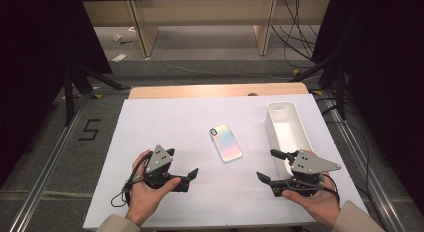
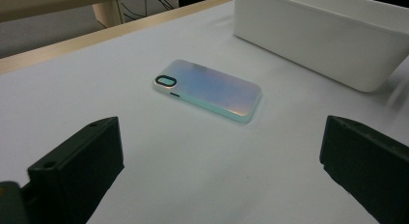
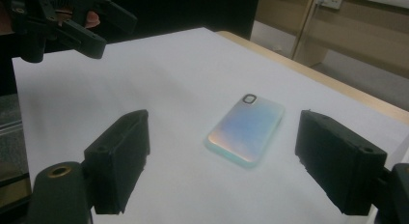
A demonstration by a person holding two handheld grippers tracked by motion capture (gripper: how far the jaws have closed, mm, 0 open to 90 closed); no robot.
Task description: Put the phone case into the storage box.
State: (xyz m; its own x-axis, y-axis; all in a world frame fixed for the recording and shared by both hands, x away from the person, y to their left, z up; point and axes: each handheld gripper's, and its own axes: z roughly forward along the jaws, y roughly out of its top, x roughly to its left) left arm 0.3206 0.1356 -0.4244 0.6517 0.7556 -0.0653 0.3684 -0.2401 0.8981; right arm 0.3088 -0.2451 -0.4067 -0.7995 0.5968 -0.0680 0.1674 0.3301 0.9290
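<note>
An iridescent phone case point(image 1: 226, 142) point(image 2: 212, 89) point(image 3: 246, 130) lies flat, camera hole toward the far side, in the middle of the white sheet point(image 1: 170, 117). My left gripper point(image 1: 182, 163) point(image 2: 221, 156) rests low on the sheet to the case's near left, open, jaws aimed at it with nothing between them. On the near right, my right gripper point(image 1: 267, 164) point(image 3: 222, 147) also stands open and empty, pointing at the case from the other side. The left gripper point(image 3: 87, 26) appears again far off in the right gripper view.
A long white bin point(image 1: 301, 127) point(image 2: 313, 45) stands empty along the sheet's right side, just beyond my right hand. The wooden table edge point(image 1: 215, 90) runs along the back. Dark stand legs and cables sit on the floor beyond.
</note>
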